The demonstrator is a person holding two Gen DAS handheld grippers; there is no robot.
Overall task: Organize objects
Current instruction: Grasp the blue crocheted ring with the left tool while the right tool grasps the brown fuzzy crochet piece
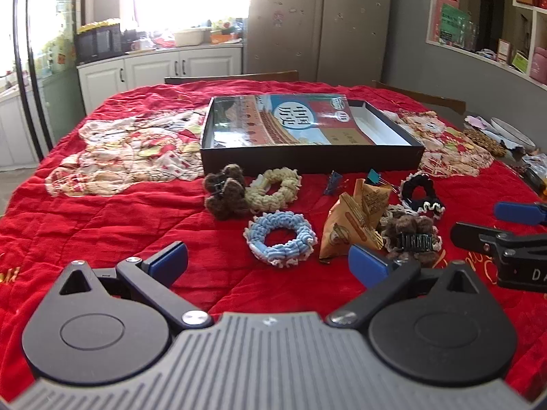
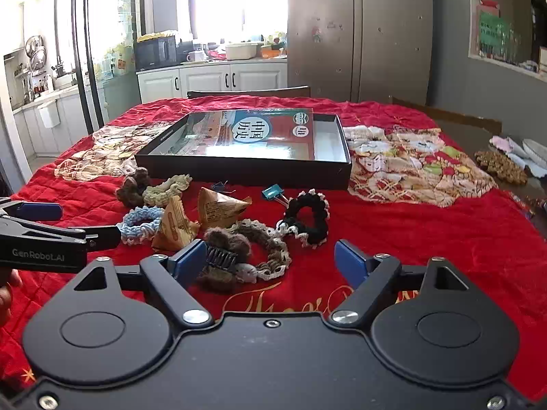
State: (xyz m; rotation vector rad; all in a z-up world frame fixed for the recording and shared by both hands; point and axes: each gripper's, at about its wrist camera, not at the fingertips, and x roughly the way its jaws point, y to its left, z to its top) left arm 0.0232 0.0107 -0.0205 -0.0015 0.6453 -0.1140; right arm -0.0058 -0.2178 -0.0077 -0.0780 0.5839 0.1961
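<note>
Both tongs, left [image 1: 268, 266] and right [image 2: 270, 263], gape empty; the shallow black cardboard box [image 1: 307, 162] holds only a book, knitted scrunchies [image 1: 278, 239] still scattered on the red-quilted desk [image 1: 102, 222].

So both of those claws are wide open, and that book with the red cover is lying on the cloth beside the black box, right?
Not quite. Both wrist views show the red-covered book lying inside the shallow black cardboard box, not beside it on the red quilted cloth. The left gripper and right gripper are indeed open.

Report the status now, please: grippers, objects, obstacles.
Left gripper and right gripper open, empty. Scrunchies, snack packets, clips loose before the box. Nothing blocking.
</note>
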